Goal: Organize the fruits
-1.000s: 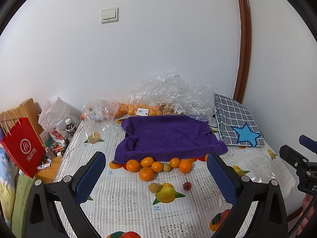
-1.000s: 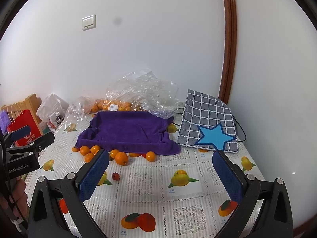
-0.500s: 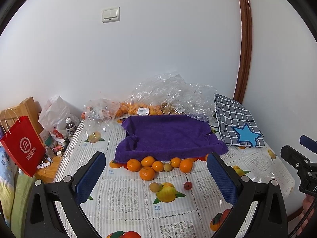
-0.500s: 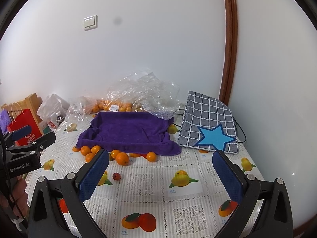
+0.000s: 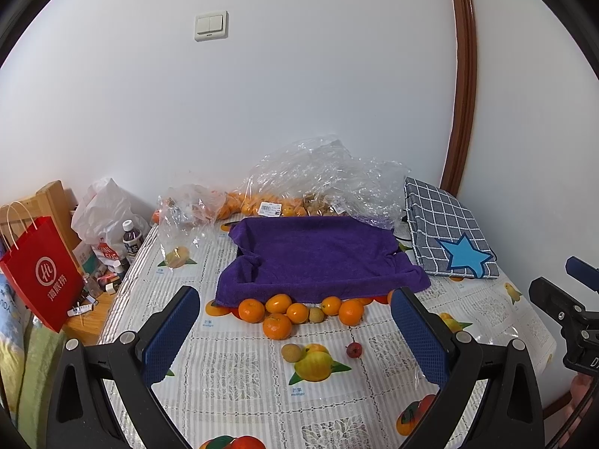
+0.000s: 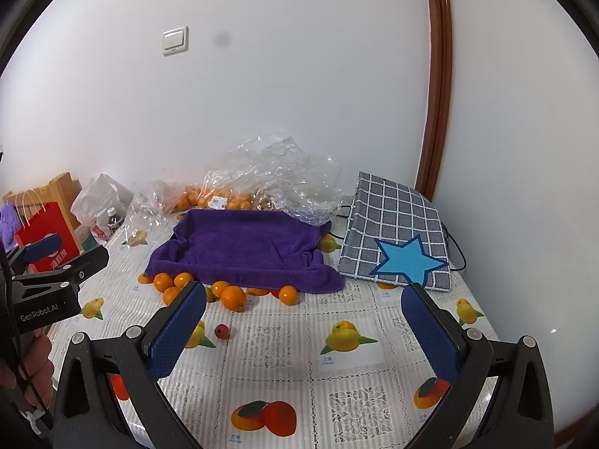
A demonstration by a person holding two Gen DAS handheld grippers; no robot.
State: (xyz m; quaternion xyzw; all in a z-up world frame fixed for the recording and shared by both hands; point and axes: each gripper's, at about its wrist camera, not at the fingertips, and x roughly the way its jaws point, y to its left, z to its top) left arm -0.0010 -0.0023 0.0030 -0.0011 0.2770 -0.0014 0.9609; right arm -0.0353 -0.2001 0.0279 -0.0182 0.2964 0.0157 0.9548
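Several oranges lie loose on the fruit-print tablecloth along the front edge of a purple towel draped over a low tray. A small brown fruit and a small red fruit sit nearer to me. My left gripper hangs open above the cloth, nothing between its blue pads. My right gripper is open too and holds nothing. Each gripper shows at the edge of the other's view.
Clear plastic bags with more oranges lie behind the towel by the wall. A checked grey cushion with a blue star sits at the right. A red paper bag, a bottle and clutter stand off the left edge.
Both views have shifted very slightly; the fruit and towel have not moved, and both grippers stay open.
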